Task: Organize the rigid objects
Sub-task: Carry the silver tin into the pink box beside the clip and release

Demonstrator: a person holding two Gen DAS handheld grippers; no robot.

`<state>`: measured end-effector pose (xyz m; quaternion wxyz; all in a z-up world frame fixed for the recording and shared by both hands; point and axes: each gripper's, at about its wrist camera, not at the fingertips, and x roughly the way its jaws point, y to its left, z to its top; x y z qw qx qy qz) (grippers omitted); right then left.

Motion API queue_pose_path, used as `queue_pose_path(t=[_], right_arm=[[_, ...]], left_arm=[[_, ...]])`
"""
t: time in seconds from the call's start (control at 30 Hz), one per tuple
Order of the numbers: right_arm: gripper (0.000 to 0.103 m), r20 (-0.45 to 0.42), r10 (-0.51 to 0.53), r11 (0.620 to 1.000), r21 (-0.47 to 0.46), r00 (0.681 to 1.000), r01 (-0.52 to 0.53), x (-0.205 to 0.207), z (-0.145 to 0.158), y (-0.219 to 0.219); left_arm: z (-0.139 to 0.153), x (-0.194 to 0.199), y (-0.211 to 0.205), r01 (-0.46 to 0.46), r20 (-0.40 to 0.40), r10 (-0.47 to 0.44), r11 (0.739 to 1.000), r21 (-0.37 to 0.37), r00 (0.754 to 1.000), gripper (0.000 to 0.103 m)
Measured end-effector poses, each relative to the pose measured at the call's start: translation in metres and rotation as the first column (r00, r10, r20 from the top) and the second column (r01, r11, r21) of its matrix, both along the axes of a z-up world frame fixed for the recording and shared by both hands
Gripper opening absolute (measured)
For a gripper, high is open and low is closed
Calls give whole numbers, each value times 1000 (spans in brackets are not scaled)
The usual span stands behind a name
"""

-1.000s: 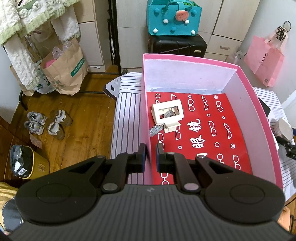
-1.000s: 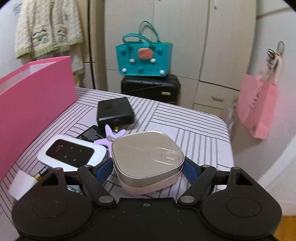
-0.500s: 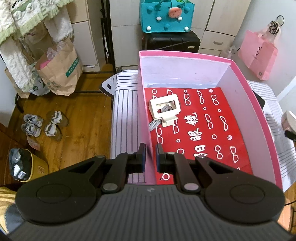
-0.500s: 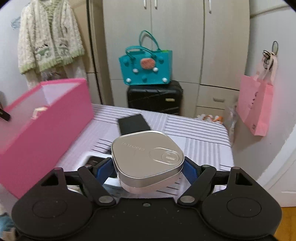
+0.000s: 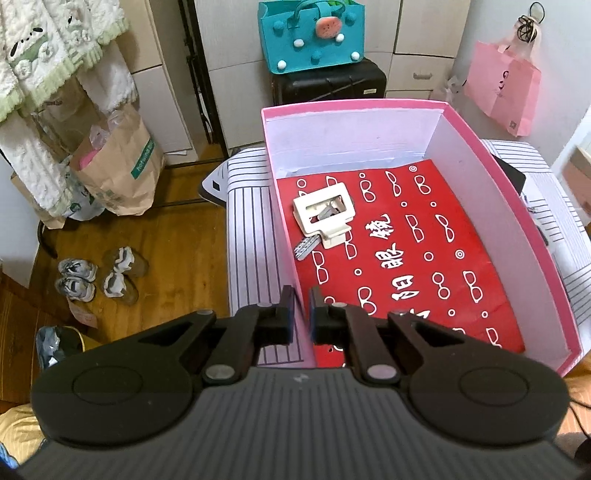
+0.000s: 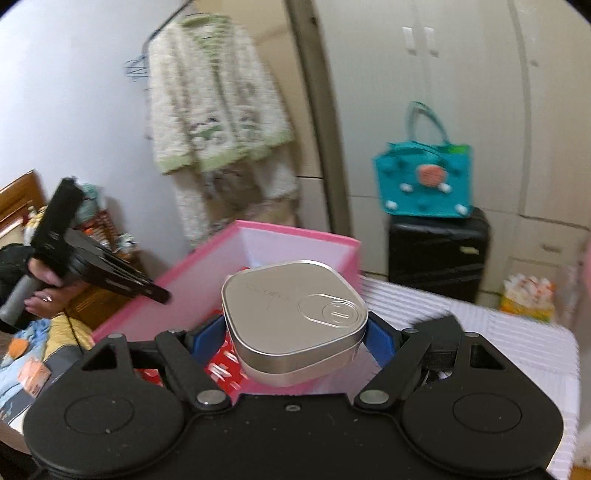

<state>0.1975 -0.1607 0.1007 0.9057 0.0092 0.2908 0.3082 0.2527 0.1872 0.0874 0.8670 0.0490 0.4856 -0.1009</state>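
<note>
right gripper (image 6: 295, 332) grips silver tin (image 6: 293, 317) (left view: unseen)

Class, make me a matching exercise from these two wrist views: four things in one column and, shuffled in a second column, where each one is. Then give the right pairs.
Things
1. rounded silver metal tin
2. cream plastic clip with a key
3. teal felt handbag
4. tall pink cardboard box

Places
A. on the black suitcase
B. on the striped table
C. between the right tool's blue pads
D. on the box's red patterned floor

Pairs: 1-C, 2-D, 3-A, 4-B
</note>
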Motion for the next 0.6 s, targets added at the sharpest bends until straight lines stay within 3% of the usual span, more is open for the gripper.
queue_pose_path(t=[0.1,0.33,0.6], right_arm=[[83,8,57,998,-21,998,-57,16,-2,31],[83,-79,109,982,-145,991,-119,64,-17,94],[83,-137,146,895,-405,980,-190,98,-37,157]], left_arm=[[0,0,3,-1,0,1,1000,-15,1000,7],[-2,-2,5,26,6,-26,999,-21,1000,9],[-3,-4,10,35,20,-34,998,-51,999,9]])
